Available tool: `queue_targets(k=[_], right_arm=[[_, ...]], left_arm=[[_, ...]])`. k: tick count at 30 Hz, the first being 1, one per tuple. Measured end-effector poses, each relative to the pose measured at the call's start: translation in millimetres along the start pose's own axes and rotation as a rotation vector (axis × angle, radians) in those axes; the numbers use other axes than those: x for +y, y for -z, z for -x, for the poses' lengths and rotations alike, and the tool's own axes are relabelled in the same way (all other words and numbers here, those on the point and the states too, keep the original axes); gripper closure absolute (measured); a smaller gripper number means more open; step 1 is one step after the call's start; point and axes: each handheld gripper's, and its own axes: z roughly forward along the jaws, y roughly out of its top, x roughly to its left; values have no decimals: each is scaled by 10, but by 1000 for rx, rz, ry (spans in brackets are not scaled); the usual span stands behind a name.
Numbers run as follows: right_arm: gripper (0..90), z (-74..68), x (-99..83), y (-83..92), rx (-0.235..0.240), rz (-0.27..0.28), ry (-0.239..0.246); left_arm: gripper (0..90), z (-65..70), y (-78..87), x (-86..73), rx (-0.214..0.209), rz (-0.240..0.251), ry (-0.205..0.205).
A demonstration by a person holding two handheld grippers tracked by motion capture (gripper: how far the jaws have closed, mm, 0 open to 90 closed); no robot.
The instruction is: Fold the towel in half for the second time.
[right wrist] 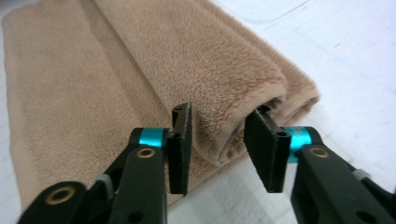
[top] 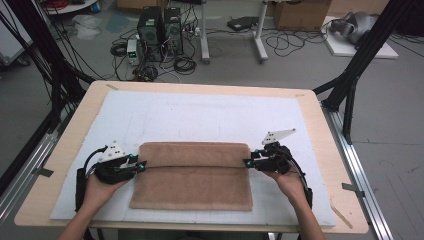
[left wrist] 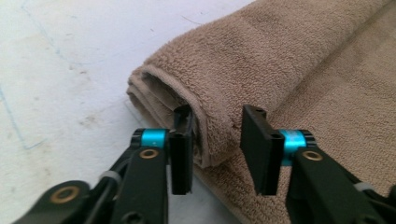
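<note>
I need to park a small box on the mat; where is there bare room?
The white mat is bare beyond the brown towel, up to the table's far edge. Narrow strips lie outside the left tool and right tool. The towel's ends are crowded.

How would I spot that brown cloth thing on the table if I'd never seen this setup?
Find the wooden table with the white mat covering its top. On the mat's near half, between the left gripper and right gripper, lies the tan towel. It is the one soft, fuzzy thing there, its far edge rolled into a thick fold with open jaws at each end.
</note>
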Motion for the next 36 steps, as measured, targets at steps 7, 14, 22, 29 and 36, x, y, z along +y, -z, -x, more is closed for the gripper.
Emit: queue_targets(k=[7, 14, 22, 29, 36], right_arm=[[414, -1, 172, 150, -66, 36, 14], [399, 21, 367, 56, -81, 30, 17], [335, 52, 383, -263, -30, -56, 11], [551, 33, 346, -368, 48, -105, 13], [784, -32, 354, -295, 111, -91, 49]], left_arm=[[514, -86, 75, 164, 14, 7, 20], [450, -151, -16, 381, 13, -4, 25], [417, -205, -235, 418, 2, -73, 20], [635, -178, -283, 404, -34, -107, -18], [792, -119, -162, 395, -57, -66, -37]])
